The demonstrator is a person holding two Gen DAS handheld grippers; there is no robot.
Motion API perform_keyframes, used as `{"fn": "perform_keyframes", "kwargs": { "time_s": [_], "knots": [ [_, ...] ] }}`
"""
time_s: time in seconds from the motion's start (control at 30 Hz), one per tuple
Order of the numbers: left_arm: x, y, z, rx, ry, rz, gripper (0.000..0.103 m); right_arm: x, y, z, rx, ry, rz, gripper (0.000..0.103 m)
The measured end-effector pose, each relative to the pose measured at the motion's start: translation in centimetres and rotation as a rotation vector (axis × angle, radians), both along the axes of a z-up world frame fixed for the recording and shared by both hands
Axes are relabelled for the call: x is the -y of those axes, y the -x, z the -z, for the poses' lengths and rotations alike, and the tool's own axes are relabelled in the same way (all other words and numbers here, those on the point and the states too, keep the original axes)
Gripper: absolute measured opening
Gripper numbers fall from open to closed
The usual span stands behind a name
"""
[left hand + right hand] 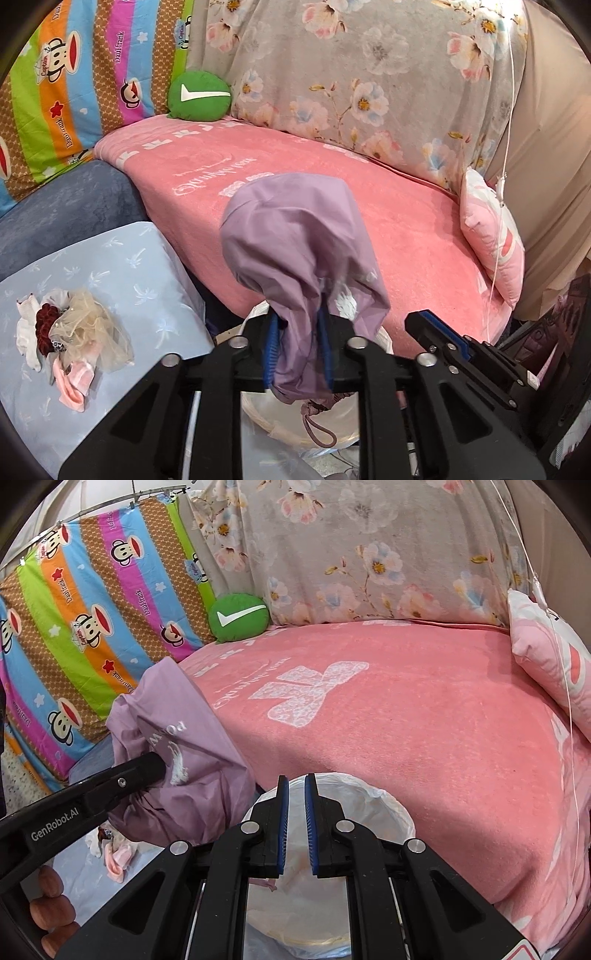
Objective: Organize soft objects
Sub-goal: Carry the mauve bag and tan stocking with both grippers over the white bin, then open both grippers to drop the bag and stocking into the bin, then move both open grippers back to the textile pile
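Note:
A purple drawstring bag hangs pinched between the blue pads of my left gripper, which is shut on its lower end; the cord loop dangles below. From the right wrist view the same purple bag bulges around my left gripper, just left of a white lined bin. My right gripper hovers over that bin's opening, pads almost together with nothing between them. A pile of small soft items, scrunchies and socks, lies on a pale blue cloth.
A pink blanket covers the bed ahead. A green round cushion sits at its far corner, a pink pillow at the right. Floral and striped cartoon fabrics hang behind. A thin white cord dangles right.

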State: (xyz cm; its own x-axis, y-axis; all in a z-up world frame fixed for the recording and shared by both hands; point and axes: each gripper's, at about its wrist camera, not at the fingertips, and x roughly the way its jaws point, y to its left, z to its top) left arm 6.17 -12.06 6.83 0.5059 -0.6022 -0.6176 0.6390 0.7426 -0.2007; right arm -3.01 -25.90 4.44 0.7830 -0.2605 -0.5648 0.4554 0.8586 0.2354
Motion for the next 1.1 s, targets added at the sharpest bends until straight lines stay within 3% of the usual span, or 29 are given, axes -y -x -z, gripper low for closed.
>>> {"fn": "perform_keyframes", "kwargs": {
  "time_s": [0.13,0.43,0.63,1.1],
  "knots": [
    [0.1,0.0,0.0,0.006,0.005,-0.018,0.054,0.3,0.1,0.1,0.002,-0.003,0.017,0.025],
    [0.1,-0.3,-0.1,0.010,-0.001,-0.039,0.055,0.1,0.2,0.0,0.008,-0.001,0.021,0.034],
    [-0.6,-0.3,-0.1,0.015,0.002,-0.053,0.055,-0.4,0.0,0.1,0.003,0.001,0.007,0.035],
    [-5.0,-1.9,0.9,-0.016,0.016,-0.147,0.055,-3.9,-2.3,0.7,-0.022,0.016,-0.063,0.040]
  ]
}}
